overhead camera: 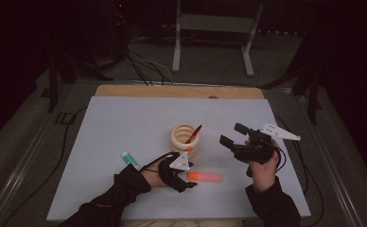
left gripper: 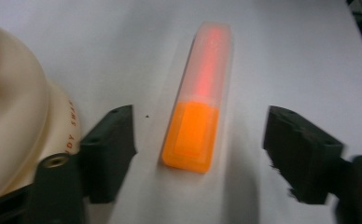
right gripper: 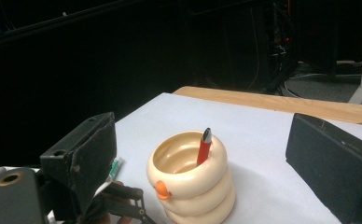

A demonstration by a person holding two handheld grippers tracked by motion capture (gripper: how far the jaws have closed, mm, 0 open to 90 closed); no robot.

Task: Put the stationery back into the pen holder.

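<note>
The left gripper (overhead camera: 187, 182) lies low over the table (overhead camera: 125, 123), near the front edge. Its hand (overhead camera: 160, 172) reaches in from the lower left with a dark sleeve behind it, and the jaws point right, toward the orange highlighter (overhead camera: 204, 177). In the left gripper view the two black jaws stand on either side of the highlighter (left gripper: 197, 100), apart from it: white table surface shows between each pad and the marker's body, so nothing is gripped and the jaws are open. The highlighter lies flat on the white table (left gripper: 300, 56), its solid orange end nearest the gripper and its translucent cap pointing away (the cap glows faintly red inside). It sits just right of the left gripper and in front of the cream ringed holder (overhead camera: 186, 138).

The right gripper (overhead camera: 234, 137) is held up off the table at the right by the right hand (overhead camera: 262, 168), forearm rising from the bottom edge. Its jaws point left toward the holder and are spread, with nothing between them; in the right gripper view they frame the holder (right gripper: 191, 177) from a distance.

The holder stands upright near the table's middle, built of stacked rings, with a small orange knob on its side. A red pen (right gripper: 203, 147) leans inside it, its dark tip poking above the rim. A green-and-white marker (overhead camera: 130, 160) lies on the table left of the left hand, well apart from the holder.
</note>
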